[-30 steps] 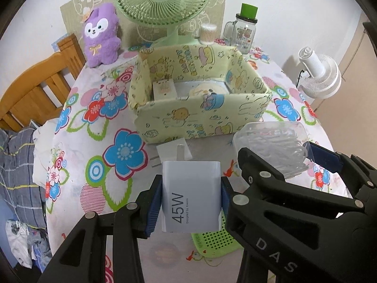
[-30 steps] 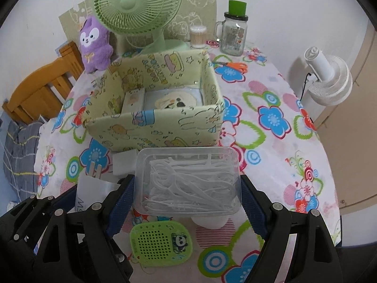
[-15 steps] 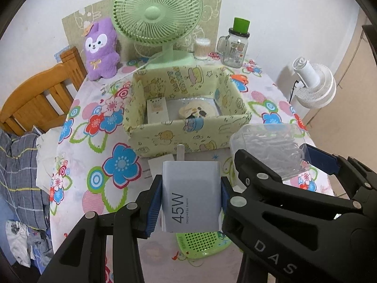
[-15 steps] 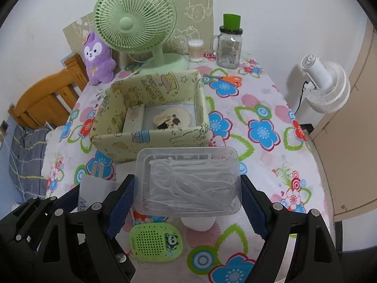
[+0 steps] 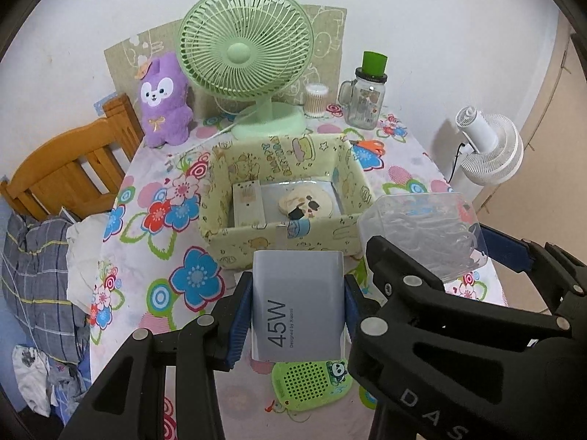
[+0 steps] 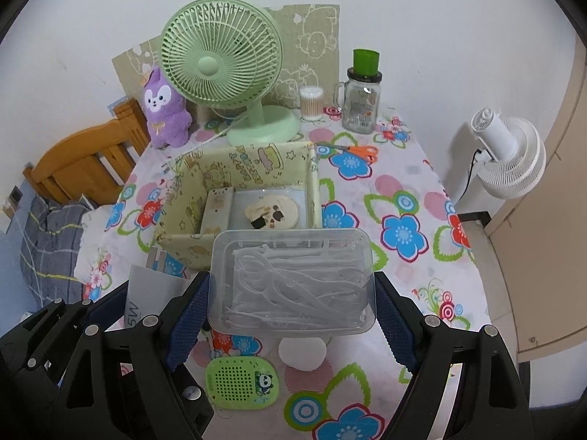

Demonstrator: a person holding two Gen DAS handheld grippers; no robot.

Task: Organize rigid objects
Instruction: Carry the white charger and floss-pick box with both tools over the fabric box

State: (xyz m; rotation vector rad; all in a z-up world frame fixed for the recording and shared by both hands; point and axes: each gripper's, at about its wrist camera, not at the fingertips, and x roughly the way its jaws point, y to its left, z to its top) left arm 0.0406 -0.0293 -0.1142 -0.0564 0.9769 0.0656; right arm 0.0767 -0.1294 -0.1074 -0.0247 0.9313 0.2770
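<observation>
The left tongs pinch a white 45W charger between their blue pads, held in the air above the flowered tabletop with its plug prongs toward the box. Just beside them, the right tongs clamp a clear plastic case of white floss picks by its two short ends, also clear of the tabletop. Directly ahead of both stands a yellow cartoon-print storage box, open at the top, and its near wall lies between the held things and the box floor. Inside it a pale flat rectangular item lies along the left wall, and a round cream-coloured piece with dark patches sits on the floor beside it. Under the tongs on the tabletop lie a green perforated case with a panda and a small white round object. Behind the box stand a green desk fan, a purple plush toy, a tub of cotton swabs and a glass mug jar with a green lid; orange-handled scissors lie to the right of the box. A wooden chair stands at the left edge, and a white floor fan stands off to the right.
</observation>
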